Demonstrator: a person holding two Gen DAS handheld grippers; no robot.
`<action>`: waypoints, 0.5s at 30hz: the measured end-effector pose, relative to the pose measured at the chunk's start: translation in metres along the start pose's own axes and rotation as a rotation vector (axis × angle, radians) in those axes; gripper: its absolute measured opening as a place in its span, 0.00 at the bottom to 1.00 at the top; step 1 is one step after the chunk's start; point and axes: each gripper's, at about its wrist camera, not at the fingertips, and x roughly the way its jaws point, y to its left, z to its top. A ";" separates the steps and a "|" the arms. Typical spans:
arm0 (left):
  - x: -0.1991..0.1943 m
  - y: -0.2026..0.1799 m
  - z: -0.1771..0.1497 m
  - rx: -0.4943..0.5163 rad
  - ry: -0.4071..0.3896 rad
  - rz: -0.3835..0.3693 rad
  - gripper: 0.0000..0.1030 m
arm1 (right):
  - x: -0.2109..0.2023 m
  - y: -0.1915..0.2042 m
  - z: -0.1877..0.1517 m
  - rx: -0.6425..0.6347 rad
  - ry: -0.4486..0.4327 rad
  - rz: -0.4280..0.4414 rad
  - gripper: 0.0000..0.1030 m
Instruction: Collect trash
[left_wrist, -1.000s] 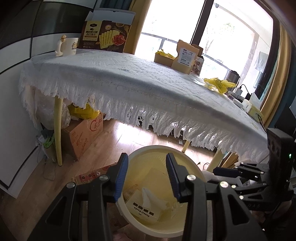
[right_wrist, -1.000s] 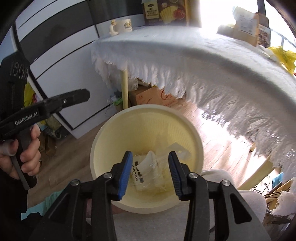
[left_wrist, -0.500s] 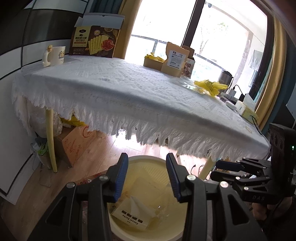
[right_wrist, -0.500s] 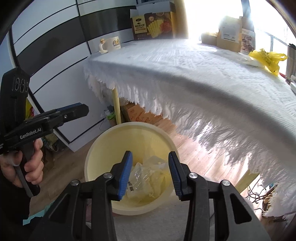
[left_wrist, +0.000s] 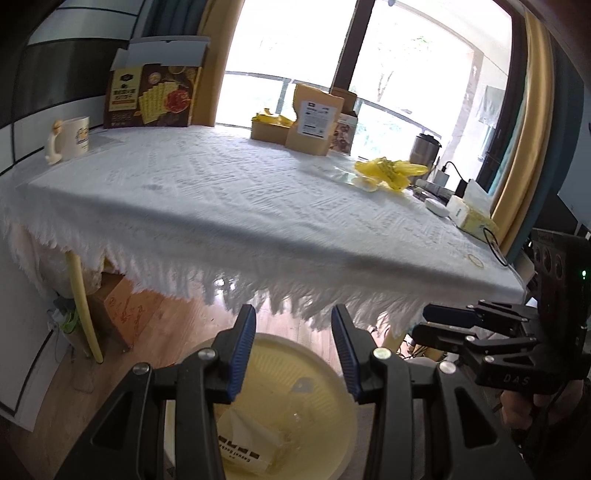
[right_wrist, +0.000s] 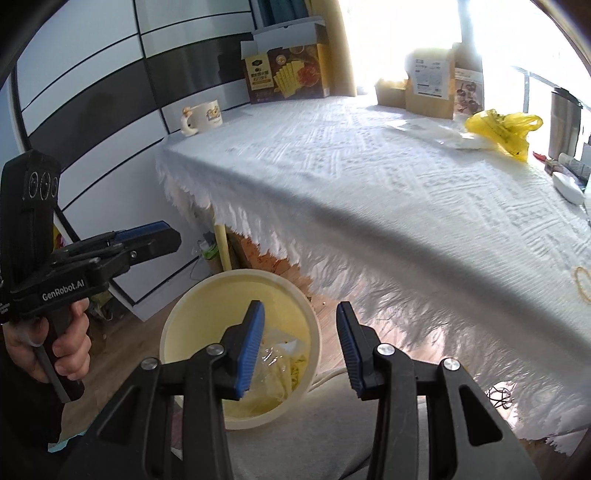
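A pale yellow bin (left_wrist: 314, 354) stands on the floor below the table edge; it also shows in the right wrist view (right_wrist: 207, 295). It holds a white printed packet (left_wrist: 240, 446) and crumpled clear and yellow wrappers (right_wrist: 284, 358). My left gripper (left_wrist: 293, 350) is open and empty above the bin. My right gripper (right_wrist: 301, 347) is open and empty above the bin's right rim. A yellow plastic bag (left_wrist: 391, 171) lies on the white tablecloth (left_wrist: 240, 206); in the right wrist view the bag (right_wrist: 506, 129) is at the far right, with clear plastic (right_wrist: 443, 133) beside it.
A snack box (left_wrist: 155, 96), a mug (left_wrist: 70, 138), brown pouches (left_wrist: 314, 122), a steel flask (left_wrist: 424, 151), a tissue box (left_wrist: 469, 214) and cables stand on the table. A yellow table leg (left_wrist: 83, 306) and a cardboard box (left_wrist: 122, 314) are underneath.
Both grippers have risen from down by the bin to about table height. The tabletop now fills both views and the bin has dropped low in frame. Both stay open.
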 end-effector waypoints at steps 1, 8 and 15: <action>0.002 -0.003 0.002 0.003 0.003 -0.003 0.41 | -0.001 -0.002 0.001 0.002 -0.004 0.000 0.37; 0.016 -0.023 0.017 0.026 0.014 -0.017 0.41 | -0.014 -0.028 0.014 0.019 -0.030 -0.018 0.45; 0.031 -0.046 0.036 0.066 0.015 -0.030 0.41 | -0.029 -0.057 0.027 0.034 -0.054 -0.040 0.45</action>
